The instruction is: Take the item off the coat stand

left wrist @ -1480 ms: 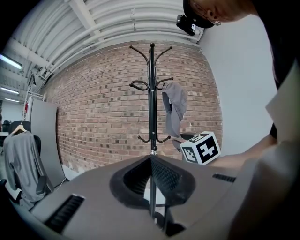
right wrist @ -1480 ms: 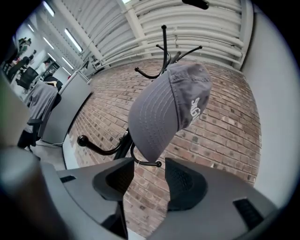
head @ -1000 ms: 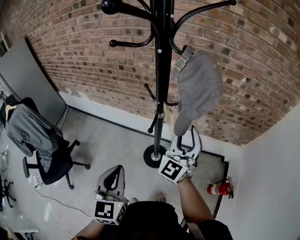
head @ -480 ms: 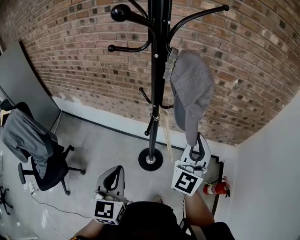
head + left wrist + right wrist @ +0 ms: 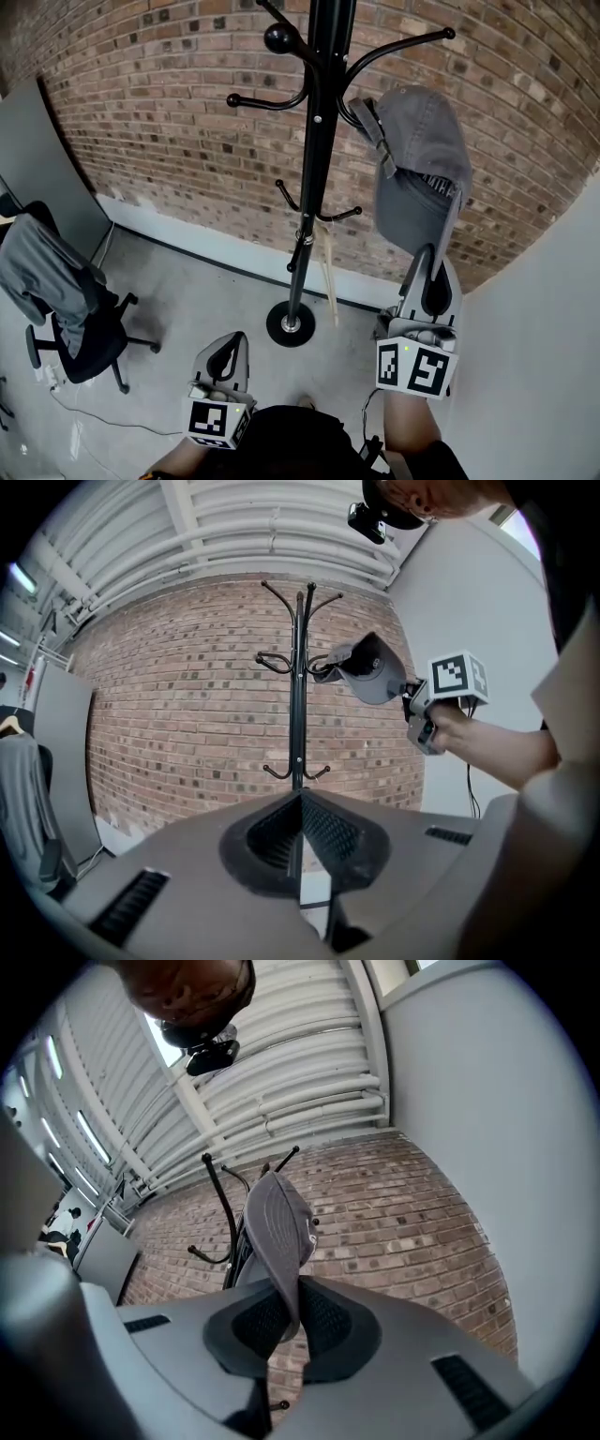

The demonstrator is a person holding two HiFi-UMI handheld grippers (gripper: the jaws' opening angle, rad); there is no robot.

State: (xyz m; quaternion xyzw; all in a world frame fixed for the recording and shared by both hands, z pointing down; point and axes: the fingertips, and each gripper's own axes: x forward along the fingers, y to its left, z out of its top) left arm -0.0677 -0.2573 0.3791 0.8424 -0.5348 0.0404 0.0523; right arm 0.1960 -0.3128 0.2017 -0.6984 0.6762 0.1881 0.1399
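A grey concrete floor (image 5: 206,300) runs back to a red brick wall (image 5: 169,122), which meets a plain white wall (image 5: 548,356) in a corner on the right; the gripper views show a white ribbed ceiling (image 5: 234,527) overhead. A black metal coat stand (image 5: 317,141) rises from a round base (image 5: 289,325) near the brick wall. Far left are a black office chair draped with a grey garment (image 5: 66,291) and a grey flat panel (image 5: 37,159) leaning on the bricks.

The right gripper (image 5: 431,255) is raised at the white wall's side. Its 2 jaws have just been closing and now clench the brim of the grey cloth cap (image 5: 422,159); its own view shows the brim (image 5: 279,1241) pinched between the pads. The cap stands above this gripper, tilted up; its back strap lies against a curved upper hook just right of the pole. Whether the strap still hangs on that hook I cannot tell.

The left gripper (image 5: 229,343) is held low over the floor, pointing at the stand; its jaws are pressed together with nothing between them.

An upper arm with a ball end (image 5: 448,34) curves over the cap. 2 small lower hooks (image 5: 319,214) jut out at mid pole, well below it. The white wall is close on the right gripper's right. The floor left of the base lies open as far as the chair.
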